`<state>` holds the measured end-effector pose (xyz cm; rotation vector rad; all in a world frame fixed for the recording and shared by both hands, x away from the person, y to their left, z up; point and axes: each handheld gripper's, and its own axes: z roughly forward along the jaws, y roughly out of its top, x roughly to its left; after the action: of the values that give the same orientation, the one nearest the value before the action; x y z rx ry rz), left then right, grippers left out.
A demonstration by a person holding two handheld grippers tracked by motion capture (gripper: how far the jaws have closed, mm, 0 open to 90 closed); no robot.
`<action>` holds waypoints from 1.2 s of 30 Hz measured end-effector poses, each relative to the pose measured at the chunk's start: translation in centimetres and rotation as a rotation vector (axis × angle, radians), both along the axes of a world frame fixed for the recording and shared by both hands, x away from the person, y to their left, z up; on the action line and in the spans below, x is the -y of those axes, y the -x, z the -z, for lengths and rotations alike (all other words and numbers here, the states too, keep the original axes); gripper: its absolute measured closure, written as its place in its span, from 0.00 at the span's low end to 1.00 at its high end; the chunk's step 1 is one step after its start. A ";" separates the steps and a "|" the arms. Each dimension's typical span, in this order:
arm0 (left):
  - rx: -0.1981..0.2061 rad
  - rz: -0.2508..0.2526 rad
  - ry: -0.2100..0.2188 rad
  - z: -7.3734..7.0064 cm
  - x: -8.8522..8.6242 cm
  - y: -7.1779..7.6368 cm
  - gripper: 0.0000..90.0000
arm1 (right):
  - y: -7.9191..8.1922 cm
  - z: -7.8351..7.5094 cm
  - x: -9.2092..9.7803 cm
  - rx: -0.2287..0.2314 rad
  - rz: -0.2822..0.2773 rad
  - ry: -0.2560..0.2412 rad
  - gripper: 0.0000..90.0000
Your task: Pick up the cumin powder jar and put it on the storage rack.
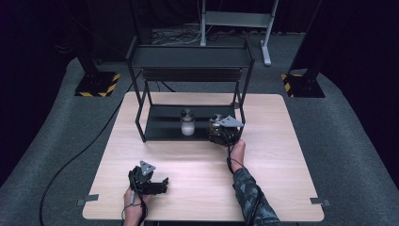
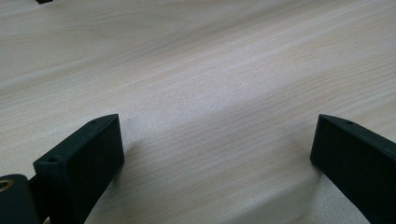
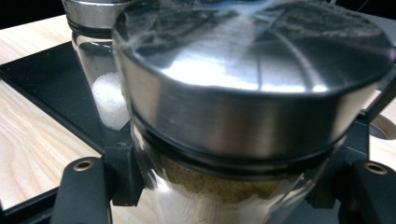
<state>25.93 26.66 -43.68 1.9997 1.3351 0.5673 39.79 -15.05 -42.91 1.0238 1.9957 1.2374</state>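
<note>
Glass jar (image 3: 233, 140), steel lid, brown powder, between right gripper (image 3: 224, 186) fingers.

A glass jar (image 3: 224, 186) with a steel lid (brownish powder inside) stands upright between the right gripper's (image 3: 224, 196) jaws, clamped at its sides.

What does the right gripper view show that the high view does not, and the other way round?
The right gripper view shows brown powder in the near jar under its steel lid, and the right hand-held gripper closed on its glass. The high view shows the two-tier black rack, the left hand-held gripper open over the wooden table, and the person's forearms. Both show the jar of white grains standing on the rack's bottom tray beside the gripped jar.
</note>
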 end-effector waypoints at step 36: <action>0.001 0.002 0.000 0.0 0.0 0.0 0.03 | -2.7 1.2 -2.0 -0.017 -0.034 -0.021 0.34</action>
<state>25.92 26.68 -43.69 2.0003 1.3324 0.5676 42.54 -13.03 -44.13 1.0181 2.0245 1.2741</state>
